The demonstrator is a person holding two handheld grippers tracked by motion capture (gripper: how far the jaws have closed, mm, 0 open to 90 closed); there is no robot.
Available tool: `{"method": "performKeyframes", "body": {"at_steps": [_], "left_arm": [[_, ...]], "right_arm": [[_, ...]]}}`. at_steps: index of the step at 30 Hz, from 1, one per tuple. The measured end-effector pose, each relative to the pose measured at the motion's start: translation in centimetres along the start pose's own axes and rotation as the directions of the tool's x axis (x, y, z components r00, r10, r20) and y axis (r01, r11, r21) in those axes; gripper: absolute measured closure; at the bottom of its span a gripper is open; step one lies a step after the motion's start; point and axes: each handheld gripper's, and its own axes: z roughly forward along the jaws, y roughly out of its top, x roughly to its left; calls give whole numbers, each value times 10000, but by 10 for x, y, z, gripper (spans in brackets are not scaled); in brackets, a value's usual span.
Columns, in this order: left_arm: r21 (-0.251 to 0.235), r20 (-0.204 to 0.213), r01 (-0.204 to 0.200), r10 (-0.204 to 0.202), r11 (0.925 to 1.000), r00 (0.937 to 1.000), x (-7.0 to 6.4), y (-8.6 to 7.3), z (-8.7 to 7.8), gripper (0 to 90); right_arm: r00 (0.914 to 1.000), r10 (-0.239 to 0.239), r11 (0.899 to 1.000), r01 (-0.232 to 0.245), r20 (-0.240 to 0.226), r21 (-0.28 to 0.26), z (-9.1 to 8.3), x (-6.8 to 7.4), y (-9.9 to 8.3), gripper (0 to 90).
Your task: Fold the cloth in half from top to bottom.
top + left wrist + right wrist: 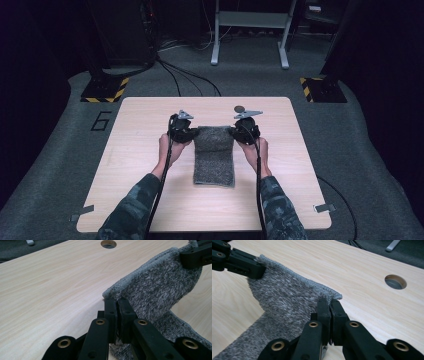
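I've got the grey towel [214,155] pinched at both far corners. My left gripper [117,305] has its jaws clamped tight on the towel's left corner, and my right gripper [329,305] is clamped the same way on the right corner. The far edge hangs lifted between them, just above the wooden table [140,165], while the near part of the towel lies flat on the middle of the tabletop. A round hole [395,281] sits in the table beyond my right gripper.

Bare table [150,200] lies open all round the grey towel [214,160]; nothing blocks passage.
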Motion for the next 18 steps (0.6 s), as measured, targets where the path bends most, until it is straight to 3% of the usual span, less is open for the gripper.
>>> {"method": "performKeyframes", "body": {"at_steps": [10, 18], "left_arm": [[348, 546, 88, -107, 9994, 9984, -8, -28, -5, 869], [664, 951, 5, -68, 9978, 9954, -21, -49, -7, 863]], "right_arm": [[9988, -310, 9993, 317, -377, 197, -14, 22, -29, 877], [9974, -425, 9981, 449, -576, 410, -16, 28, -54, 871]]}}
